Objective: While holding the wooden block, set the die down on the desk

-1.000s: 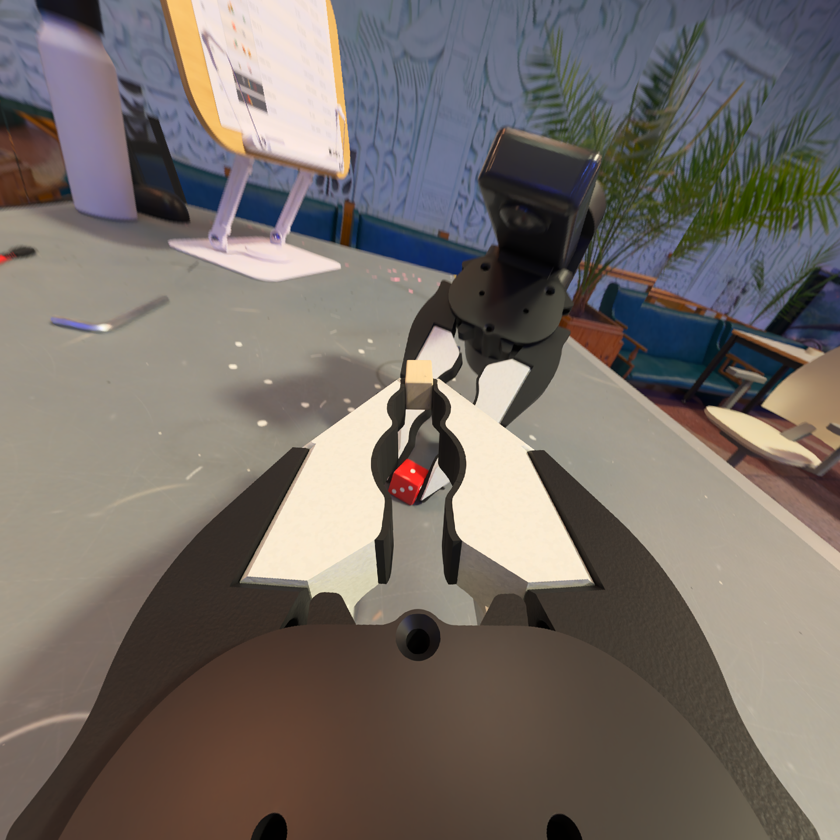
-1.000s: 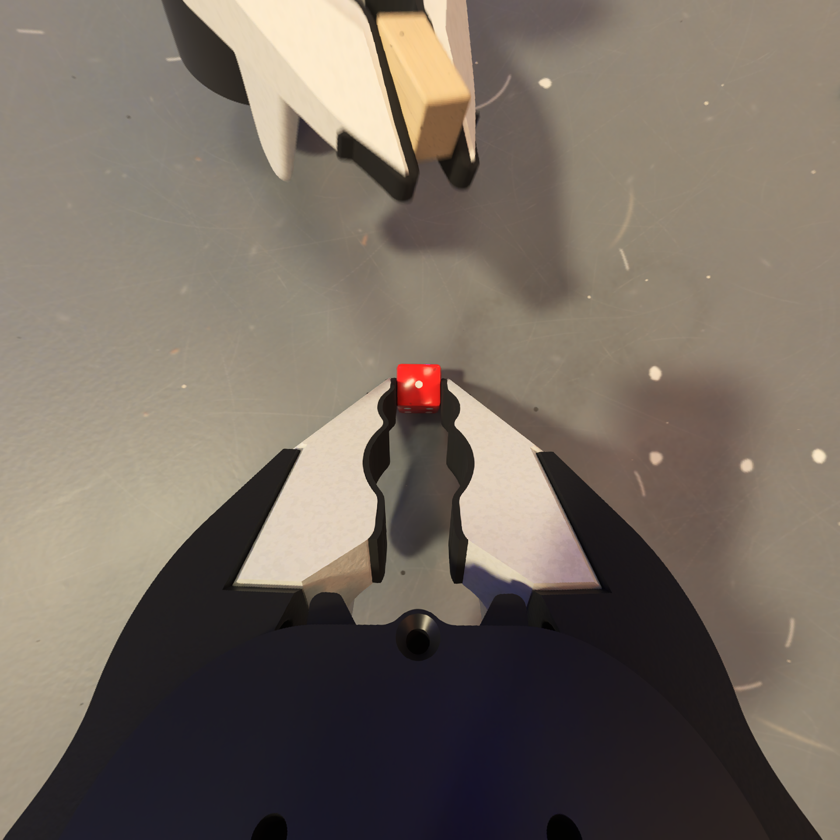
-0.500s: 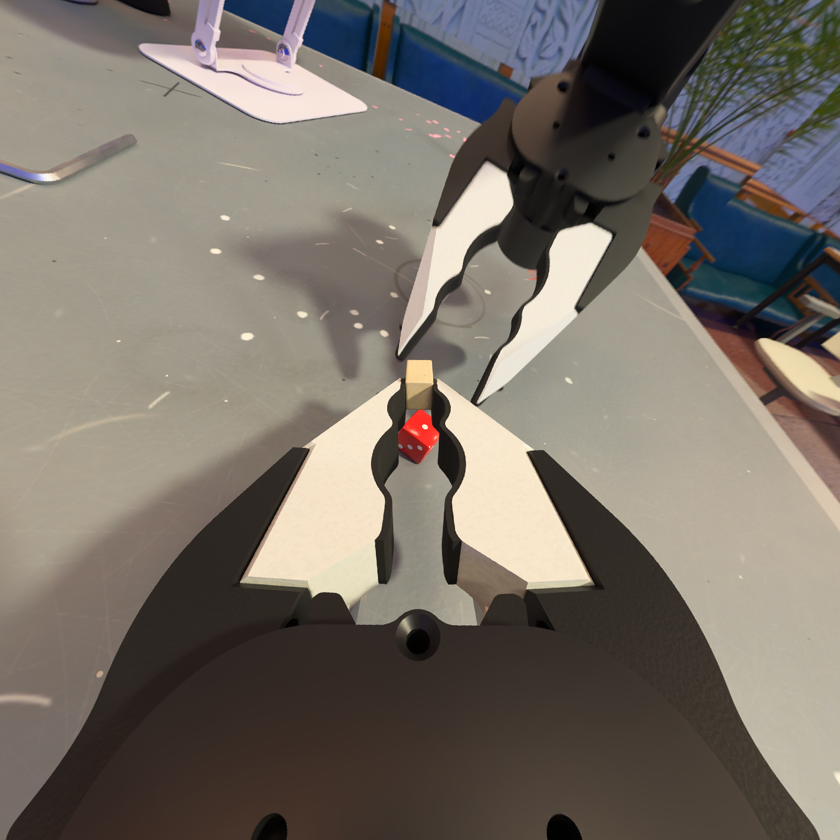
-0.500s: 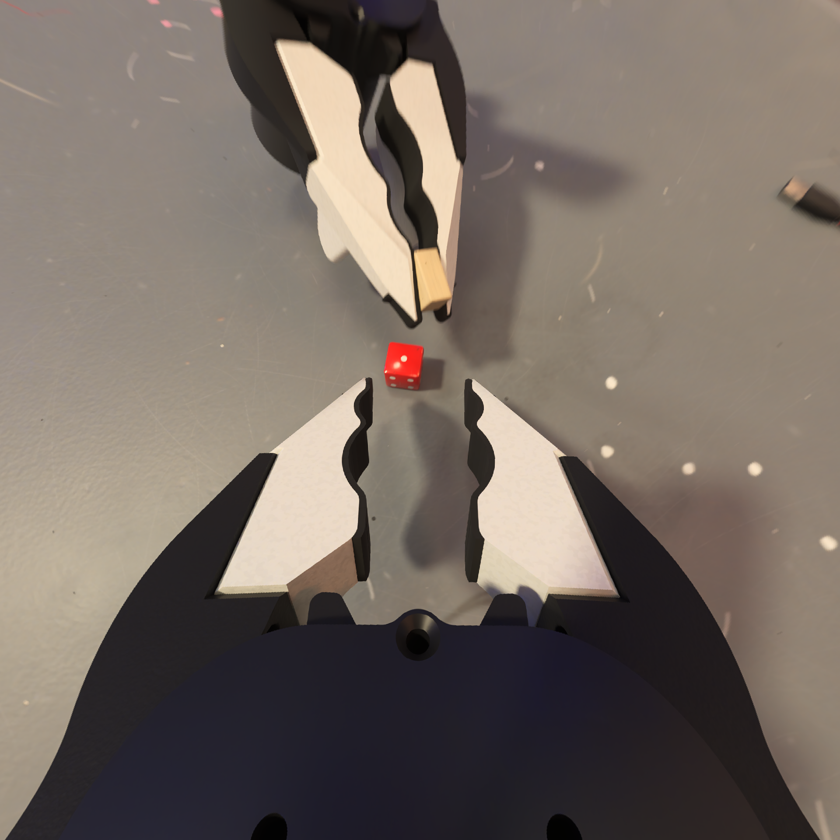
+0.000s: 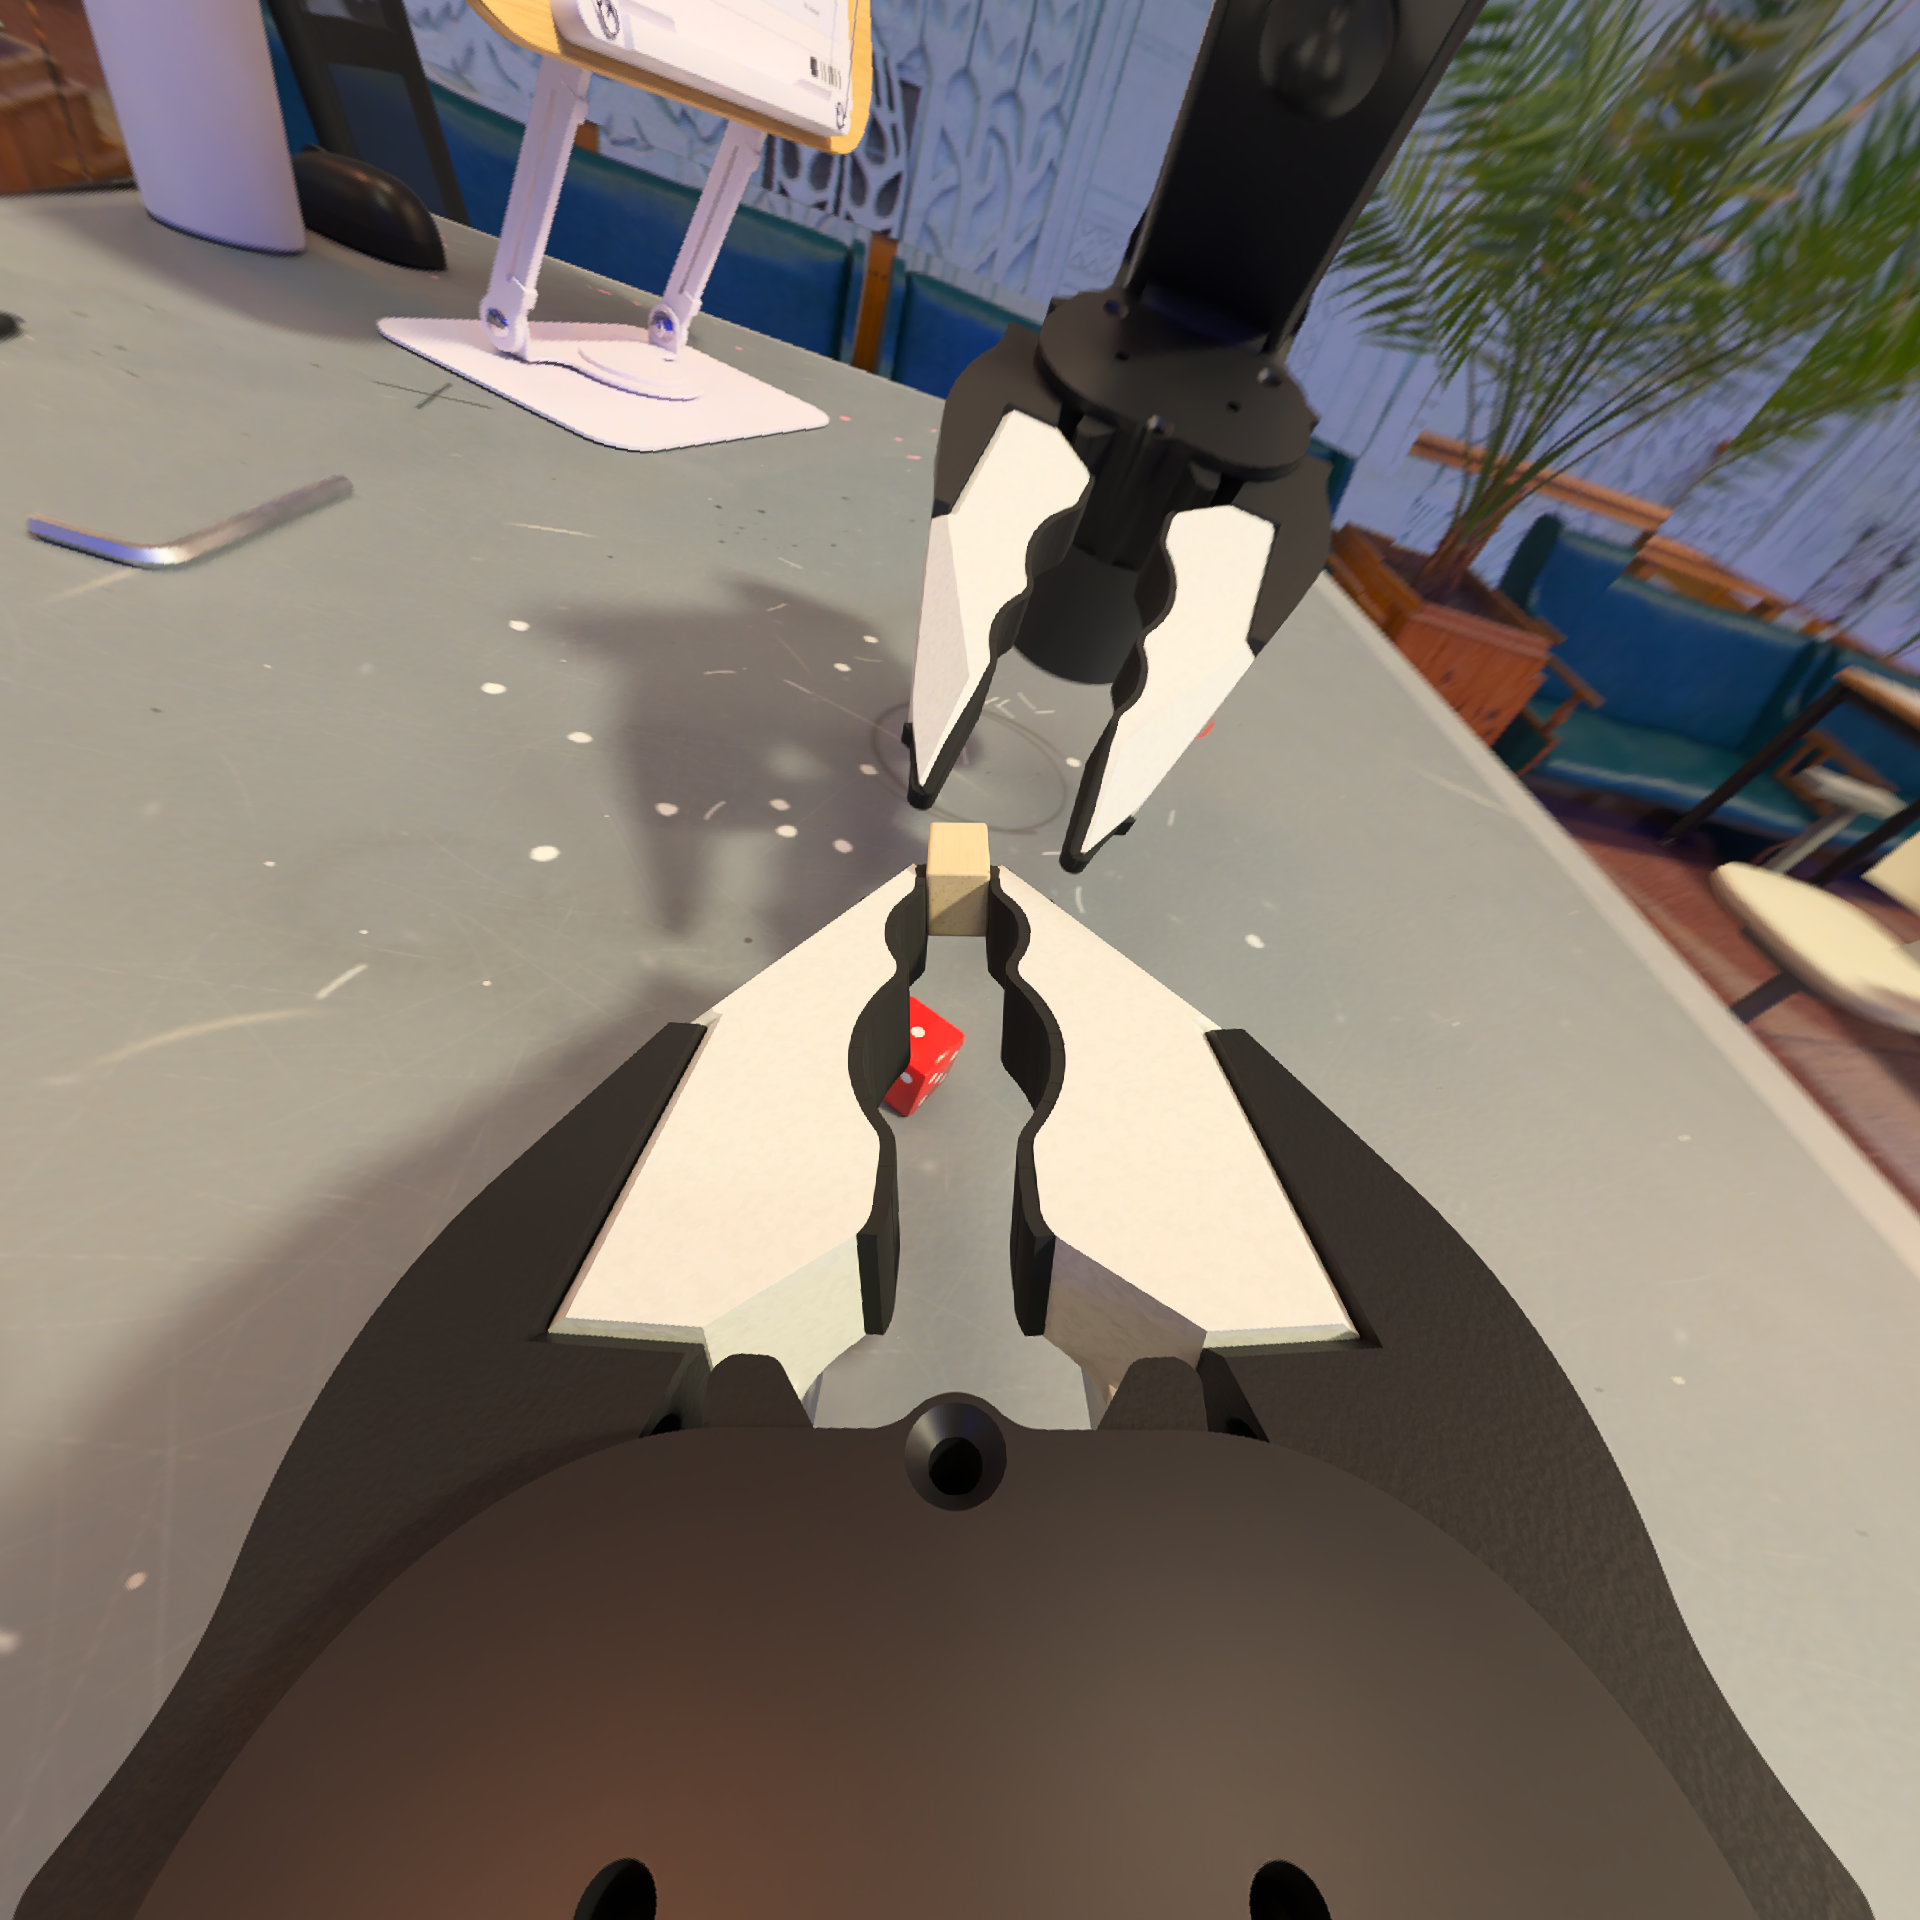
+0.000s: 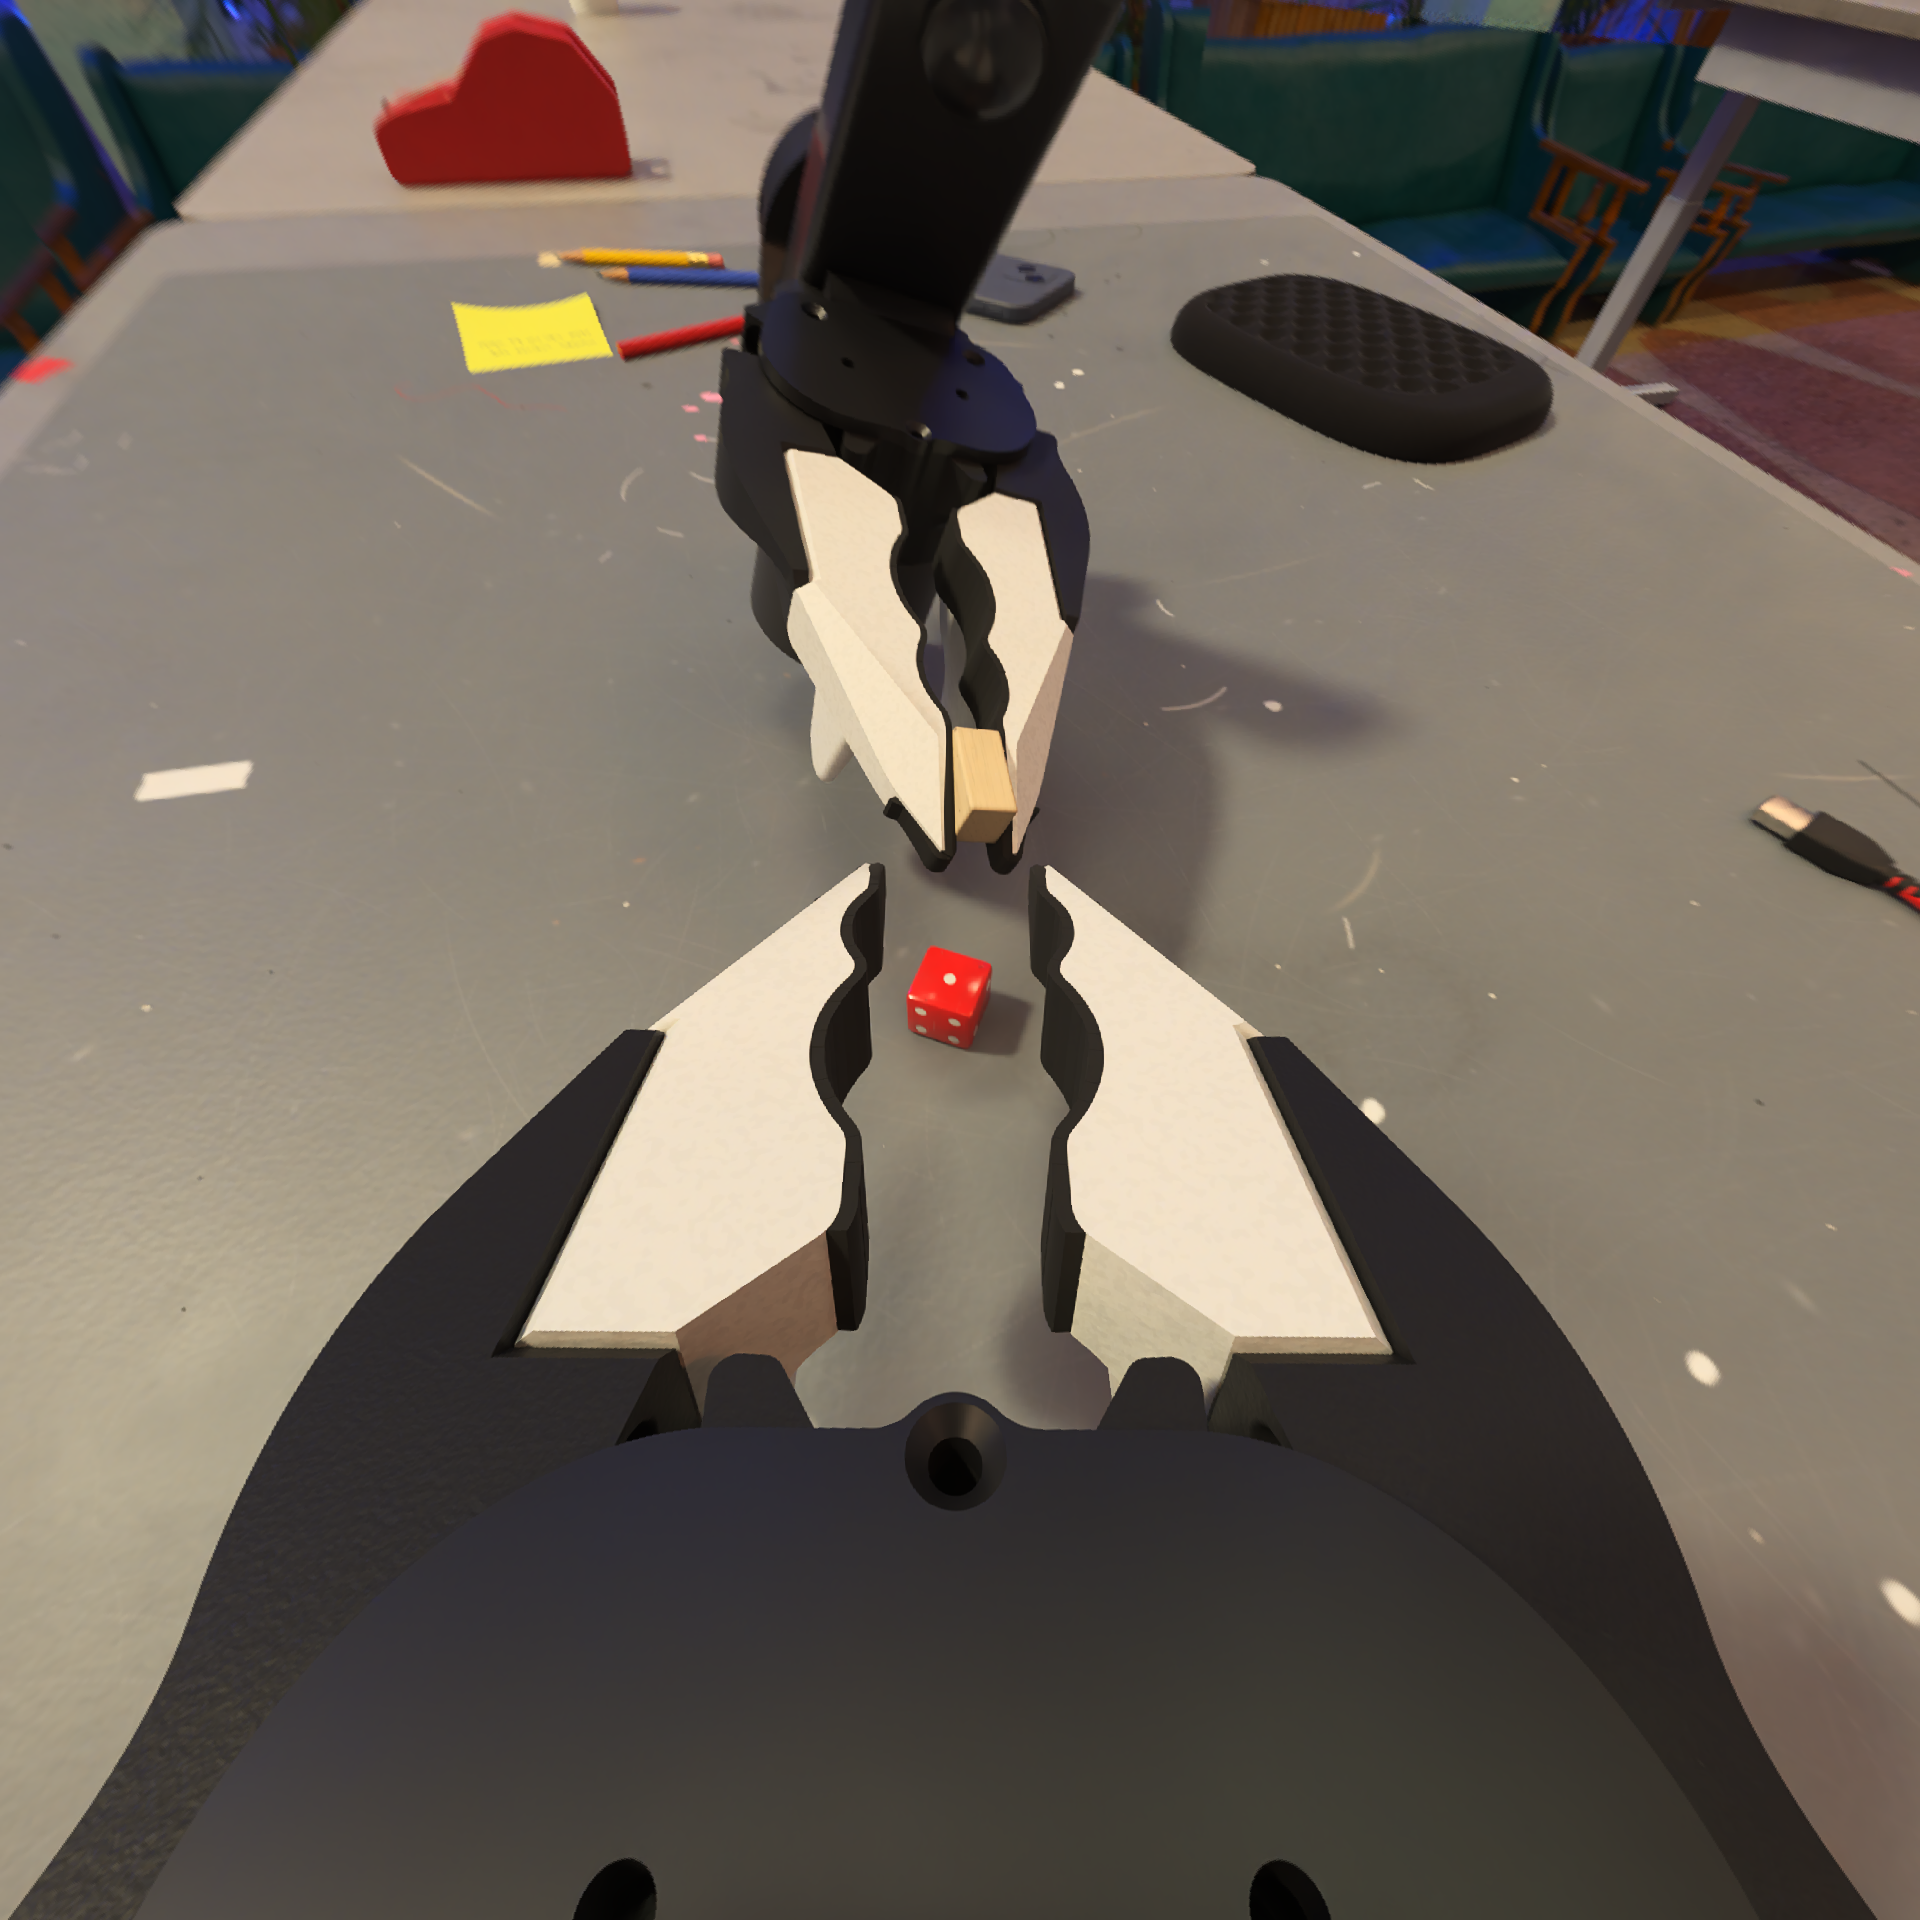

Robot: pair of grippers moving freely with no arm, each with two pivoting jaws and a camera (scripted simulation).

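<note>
Item 1, die point(image 6: 948, 995): red cube with white pips, resting flat on the grey desk point(image 6: 312, 1039), touching neither gripper. In the right wrist view it lies between the two fingers of the right gripper point(image 6: 956, 873), short of their tips, a little nearer the left-hand finger, with bare desk on either side. In the left wrist view the die point(image 5: 925, 1070) shows through the gap between the left gripper's fingers, below the held block and partly hidden by one finger.

Item 2, right gripper point(image 5: 992, 831): fingers spread apart, holding nothing, raised above the desk and tilted down towards the die.

Item 3, left gripper point(image 5: 958, 896): clamped on the wooden block point(image 5: 957, 881) at the very tips of its fingers. Seen from the right wrist view, this left gripper point(image 6: 971, 857) points down at the desk just beyond the die, the wooden block point(image 6: 982, 784) lifted clear of the surface and pinched between the pale pads.

Item 4, surroundings, placed from the die:
- Beyond it in the right wrist view: yellow note point(image 6: 530, 330), pencils point(image 6: 665, 275) in yellow, blue and red, a phone point(image 6: 1023, 286) partly hidden behind the left gripper, a black textured pad point(image 6: 1361, 364) to the far right, a red object point(image 6: 509, 104) on the next table.
- To the right: a cable plug point(image 6: 1813, 831).
- To the left: a white strip point(image 6: 192, 779).
- In the left wrist view, well beyond the die: a hex key point(image 5: 187, 525), a white stand point(image 5: 603, 353) carrying a board, and a white bottle point(image 5: 197, 114).
</note>
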